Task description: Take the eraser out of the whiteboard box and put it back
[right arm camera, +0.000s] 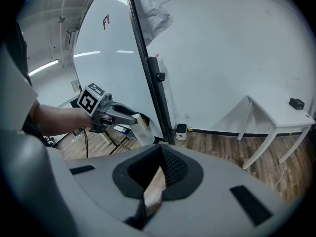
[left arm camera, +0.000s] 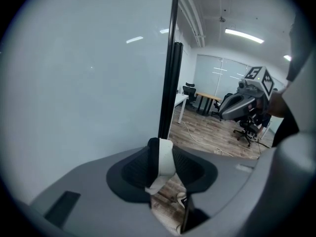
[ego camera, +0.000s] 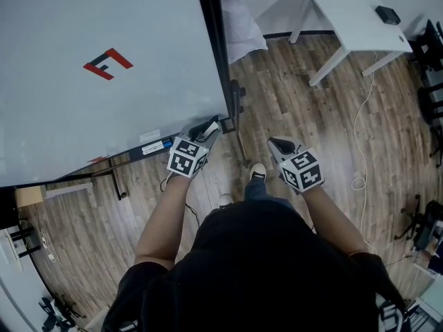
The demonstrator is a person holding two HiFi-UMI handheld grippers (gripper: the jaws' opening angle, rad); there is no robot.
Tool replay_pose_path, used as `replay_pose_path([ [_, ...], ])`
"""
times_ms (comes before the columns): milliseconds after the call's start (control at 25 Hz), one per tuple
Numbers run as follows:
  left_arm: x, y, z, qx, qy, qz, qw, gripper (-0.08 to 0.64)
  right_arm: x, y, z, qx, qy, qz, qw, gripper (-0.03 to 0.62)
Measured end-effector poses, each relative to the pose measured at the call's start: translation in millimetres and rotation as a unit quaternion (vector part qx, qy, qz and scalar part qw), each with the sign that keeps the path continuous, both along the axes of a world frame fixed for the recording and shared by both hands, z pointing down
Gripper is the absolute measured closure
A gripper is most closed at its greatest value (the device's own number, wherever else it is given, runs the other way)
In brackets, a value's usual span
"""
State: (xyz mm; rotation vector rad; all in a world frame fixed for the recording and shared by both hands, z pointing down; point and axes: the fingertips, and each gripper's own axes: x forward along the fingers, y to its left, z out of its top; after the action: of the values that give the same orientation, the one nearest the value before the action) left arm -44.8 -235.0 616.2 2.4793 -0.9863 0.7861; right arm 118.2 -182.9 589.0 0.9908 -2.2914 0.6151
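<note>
My left gripper (ego camera: pixel 208 129) is shut on the eraser (ego camera: pixel 211 125), a white block with a dark side, right at the lower right corner of the whiteboard (ego camera: pixel 104 81). In the left gripper view the eraser (left arm camera: pixel 165 160) stands upright between the jaws, beside the board's black edge post (left arm camera: pixel 170 73). The right gripper view shows the eraser (right arm camera: pixel 139 129) held above the board's tray (right arm camera: pixel 117 130), where markers lie. My right gripper (ego camera: pixel 278 144) hangs over the wood floor to the right, jaws together and nothing in them (right arm camera: pixel 160 149).
A white table (ego camera: pixel 353 26) with a small black object (ego camera: pixel 387 14) stands at the back right. A white cable (ego camera: pixel 358 151) trails across the floor. Office chairs (ego camera: pixel 432 54) crowd the right edge. My shoe (ego camera: pixel 257 173) is between the grippers.
</note>
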Motion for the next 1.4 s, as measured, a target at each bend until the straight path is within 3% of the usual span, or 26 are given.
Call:
replay_pose_path([
  [1200,-0.6,-5.2,41.8,-0.013,-0.008,-0.017,0.9997,0.408,2.9,5.8,13.5,-0.014,0.006,0.001,1.000,0.598],
  [1400,0.4,-3.0,38.3,-0.008,0.002,-0.019,0.9998,0.369,2.8,10.5,13.0,-0.014,0.005,0.004,1.000,0.598],
])
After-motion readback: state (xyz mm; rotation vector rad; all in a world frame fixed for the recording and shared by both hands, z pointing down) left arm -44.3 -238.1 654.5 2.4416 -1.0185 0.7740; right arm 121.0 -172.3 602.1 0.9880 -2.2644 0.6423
